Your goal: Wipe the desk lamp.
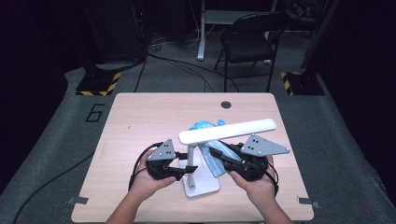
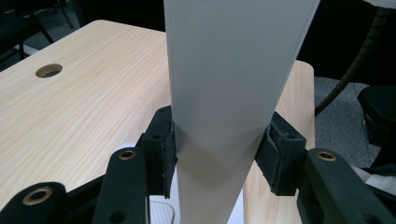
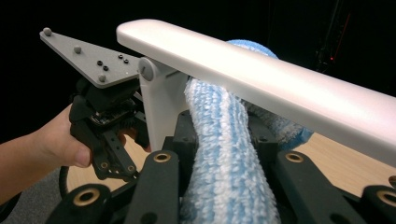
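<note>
Steadying item one, the white desk lamp (image 1: 201,161), standing near the table's (image 1: 140,121) front edge: your left gripper (image 2: 217,151) is clamping its upright so it cannot tip. Item two, the blue cloth (image 3: 224,154): your right gripper (image 3: 219,186) is pinching it tight, pressing it beneath the lamp head for wiping.

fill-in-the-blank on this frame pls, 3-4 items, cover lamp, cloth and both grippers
1. The left gripper is clamped on the white desk lamp's upright ____.
2. The right gripper holds a fluffy cloth whose colour is ____.
3. The cloth lies against the ____ of the lamp head.
4. The lamp's base stands on the wooden ____.

Missing words: stem; blue; underside; table
</note>
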`<state>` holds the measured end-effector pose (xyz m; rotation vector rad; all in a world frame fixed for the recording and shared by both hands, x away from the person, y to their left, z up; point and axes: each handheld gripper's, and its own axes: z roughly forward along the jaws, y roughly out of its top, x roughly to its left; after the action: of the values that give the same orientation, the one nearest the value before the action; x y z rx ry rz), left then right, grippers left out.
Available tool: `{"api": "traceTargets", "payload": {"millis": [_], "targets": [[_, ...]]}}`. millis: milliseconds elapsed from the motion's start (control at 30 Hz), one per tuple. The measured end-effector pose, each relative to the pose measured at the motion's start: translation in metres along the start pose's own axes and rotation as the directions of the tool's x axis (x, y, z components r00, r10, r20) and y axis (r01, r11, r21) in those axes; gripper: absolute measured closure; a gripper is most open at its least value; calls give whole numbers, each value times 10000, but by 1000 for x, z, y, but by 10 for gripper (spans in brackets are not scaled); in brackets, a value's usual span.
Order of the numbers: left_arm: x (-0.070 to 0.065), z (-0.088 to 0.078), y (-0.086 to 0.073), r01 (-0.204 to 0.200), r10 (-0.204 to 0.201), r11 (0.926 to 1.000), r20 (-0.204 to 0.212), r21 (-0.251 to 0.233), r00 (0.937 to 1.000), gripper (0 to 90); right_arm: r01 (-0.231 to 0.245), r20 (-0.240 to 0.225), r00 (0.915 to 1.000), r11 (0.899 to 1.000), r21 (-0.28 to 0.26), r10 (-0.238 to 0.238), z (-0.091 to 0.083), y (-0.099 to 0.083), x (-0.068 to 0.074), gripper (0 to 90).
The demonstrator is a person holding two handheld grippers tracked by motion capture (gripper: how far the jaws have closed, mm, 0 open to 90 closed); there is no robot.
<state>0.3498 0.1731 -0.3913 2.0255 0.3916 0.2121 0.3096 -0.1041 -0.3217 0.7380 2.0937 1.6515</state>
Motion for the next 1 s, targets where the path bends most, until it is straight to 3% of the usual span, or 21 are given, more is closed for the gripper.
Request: {"api": "traceTargets", "payload": {"millis": [167, 367, 633, 767, 867, 1000], "targets": [[4, -9, -3, -35, 35, 9999, 59, 98, 10000, 523, -73, 168, 9998, 10000, -51, 74, -5, -4, -5, 705], [10, -21, -5, -3, -6, 9989, 194, 464, 9998, 520, -556, 438, 9975, 9984, -119, 561, -16, -14, -18, 704], [15, -31, -5, 28, -51, 9966, 267, 825, 9996, 512, -572, 593, 9966, 9984, 36, 569, -24, -18, -23, 704], [15, -31, -2, 70, -94, 9977, 356, 678, 9993, 499, -584, 593, 9965, 9983, 32, 581, -24, -19, -24, 704], [15, -35, 4, 272, -270, 9996, 509, -38, 9983, 473, -563, 531, 9970, 9984, 57, 559, -22, -18, -24, 704], [14, -42, 17, 246, -236, 9995, 438, -217, 9988, 477, -510, 588, 9970, 9986, 125, 502, -20, -15, -23, 704]]}}
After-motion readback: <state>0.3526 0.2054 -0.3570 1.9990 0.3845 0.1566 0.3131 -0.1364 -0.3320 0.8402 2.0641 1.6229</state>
